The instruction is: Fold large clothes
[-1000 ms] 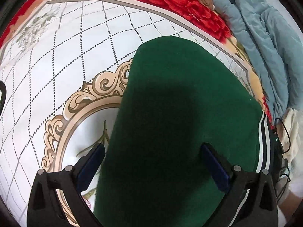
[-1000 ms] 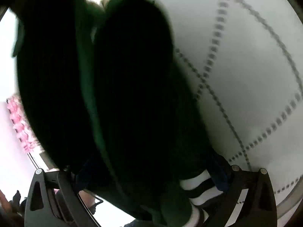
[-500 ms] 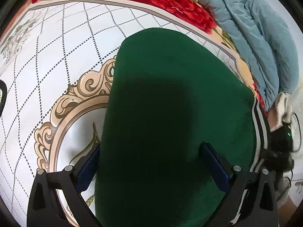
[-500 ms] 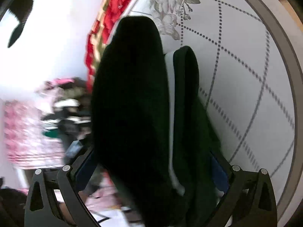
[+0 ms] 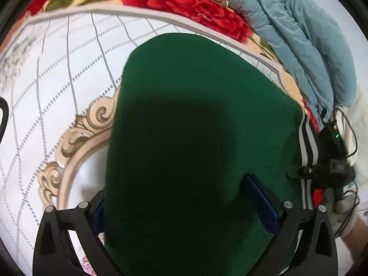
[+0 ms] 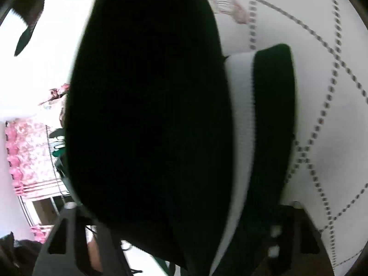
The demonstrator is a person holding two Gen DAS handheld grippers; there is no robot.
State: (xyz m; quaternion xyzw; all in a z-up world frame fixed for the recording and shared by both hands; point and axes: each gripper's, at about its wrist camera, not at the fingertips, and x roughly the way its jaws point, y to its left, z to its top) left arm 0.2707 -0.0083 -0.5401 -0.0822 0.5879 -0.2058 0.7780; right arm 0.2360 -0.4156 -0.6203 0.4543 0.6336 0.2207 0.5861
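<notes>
The green garment point(image 5: 195, 138) lies spread over the patterned bed cover point(image 5: 57, 69), beside a blue quilt point(image 5: 310, 46). The left claw point(image 5: 186, 209) stands spread, its pads either side of the cloth without pinching it. The right claw point(image 6: 174, 241) has just been closing with the garment's striped edge point(image 6: 241, 126) between its fingers; whether they grip is unclear.

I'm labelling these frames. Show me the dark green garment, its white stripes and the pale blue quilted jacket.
Dark green garment point(image 5: 195, 115): left wrist view, flat middle.
White stripes point(image 5: 303, 138): same view, right edge.
Pale blue quilted jacket point(image 5: 299, 34): same view, padded panel.
</notes>
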